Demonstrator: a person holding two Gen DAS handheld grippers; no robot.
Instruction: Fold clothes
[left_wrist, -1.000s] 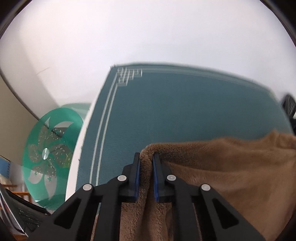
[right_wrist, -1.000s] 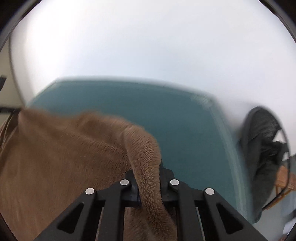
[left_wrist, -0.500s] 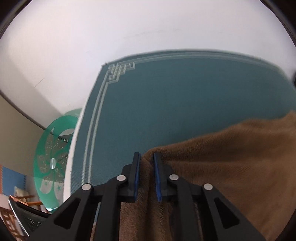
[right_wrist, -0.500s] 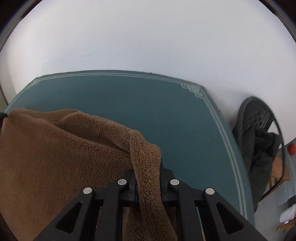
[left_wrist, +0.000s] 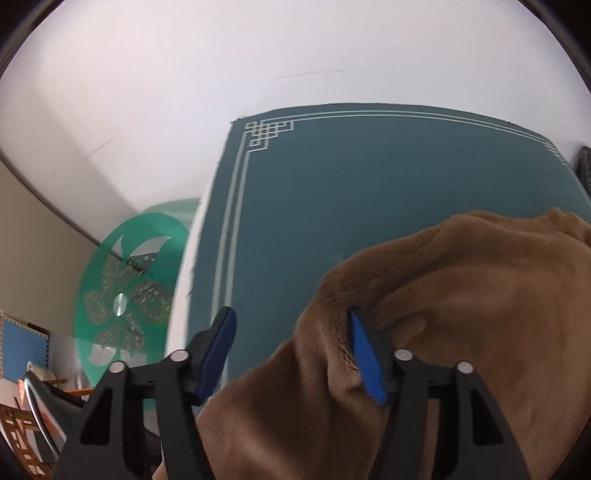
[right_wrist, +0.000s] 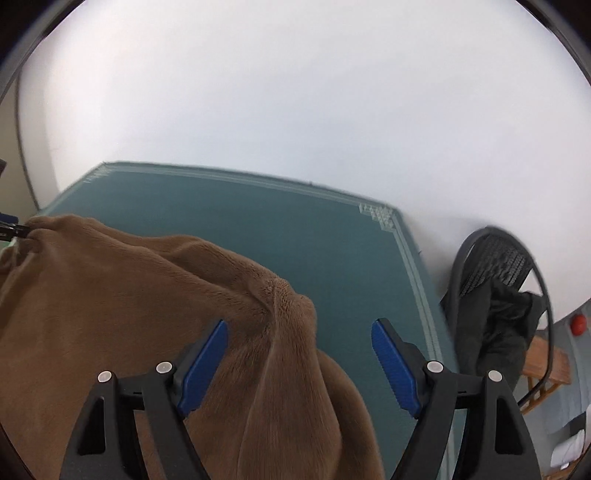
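A brown fleece garment (left_wrist: 461, 306) lies bunched on the teal mat (left_wrist: 369, 184). My left gripper (left_wrist: 291, 332) is open; a fold of the fleece rises between its blue pads and leans against the right pad (left_wrist: 364, 350). In the right wrist view the same brown fleece (right_wrist: 122, 288) spreads to the left over the teal mat (right_wrist: 332, 258). My right gripper (right_wrist: 299, 341) is open too, with a ridge of fleece lying loose between the fingers, nearer the left pad (right_wrist: 205, 354). The left gripper's tip (right_wrist: 9, 229) shows at the far left edge, at the fleece's corner.
A white wall stands behind the mat. A green glass disc (left_wrist: 125, 291) leans off the mat's left side, with wooden furniture (left_wrist: 22, 432) below it. To the right of the mat sits a dark mesh chair (right_wrist: 495, 273) draped with dark clothing (right_wrist: 506, 325).
Both grippers were shut on the brown fleece and have opened wide, letting the fabric go. The fleece has slumped onto the mat, and both cameras have tilted up slightly.
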